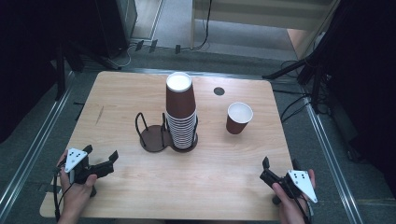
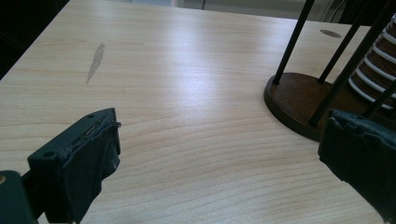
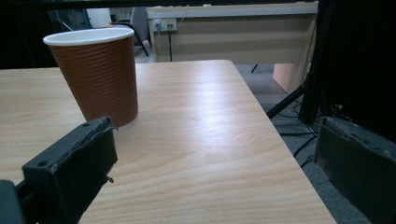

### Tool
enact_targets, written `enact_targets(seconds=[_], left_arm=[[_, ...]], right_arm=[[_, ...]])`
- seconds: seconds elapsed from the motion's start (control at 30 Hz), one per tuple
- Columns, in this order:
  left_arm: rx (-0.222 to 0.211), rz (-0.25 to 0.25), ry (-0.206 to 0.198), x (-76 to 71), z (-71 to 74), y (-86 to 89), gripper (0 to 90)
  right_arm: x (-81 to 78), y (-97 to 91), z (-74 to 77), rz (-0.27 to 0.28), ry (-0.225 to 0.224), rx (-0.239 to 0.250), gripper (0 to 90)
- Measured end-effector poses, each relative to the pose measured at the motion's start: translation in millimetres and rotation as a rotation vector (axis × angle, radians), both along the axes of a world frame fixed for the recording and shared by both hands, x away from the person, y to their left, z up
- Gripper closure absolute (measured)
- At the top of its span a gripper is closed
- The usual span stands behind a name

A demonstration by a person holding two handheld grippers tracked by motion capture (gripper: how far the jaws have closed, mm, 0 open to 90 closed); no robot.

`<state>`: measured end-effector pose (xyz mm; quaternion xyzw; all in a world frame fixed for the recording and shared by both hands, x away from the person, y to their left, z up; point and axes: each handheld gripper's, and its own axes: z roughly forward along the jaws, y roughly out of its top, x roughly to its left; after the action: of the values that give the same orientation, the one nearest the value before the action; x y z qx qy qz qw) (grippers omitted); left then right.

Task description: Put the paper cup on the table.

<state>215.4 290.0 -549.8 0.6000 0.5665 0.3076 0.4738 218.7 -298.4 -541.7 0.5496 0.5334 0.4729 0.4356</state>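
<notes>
At the table's near corners, both grippers point(image 1: 100, 156) point(image 1: 280, 164) rest, jaws spread.

Left tool point(image 1: 100, 158) jaws apart, right tool point(image 1: 280, 164) jaws apart

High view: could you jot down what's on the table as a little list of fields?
surface: wooden table
holder: dark wire cup holder with two round bases, left one empty
stack: brown paper cups stacked upright in the right base
single cup: upright, apart, right of the stack
left hand-held gripper: open, near left corner
right hand-held gripper: open, near right corner
</notes>
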Motion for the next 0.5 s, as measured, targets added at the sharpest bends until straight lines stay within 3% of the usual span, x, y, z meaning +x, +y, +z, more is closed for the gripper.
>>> enact_targets(seconds=[0.5], left_arm=[[-0.002, 0.000, -0.002, 0.0, 0.0, 0.2, 0.0]], right_arm=[[-13.0, -18.2, -3.6, -0.034, 0.012, -0.003, 0.0]])
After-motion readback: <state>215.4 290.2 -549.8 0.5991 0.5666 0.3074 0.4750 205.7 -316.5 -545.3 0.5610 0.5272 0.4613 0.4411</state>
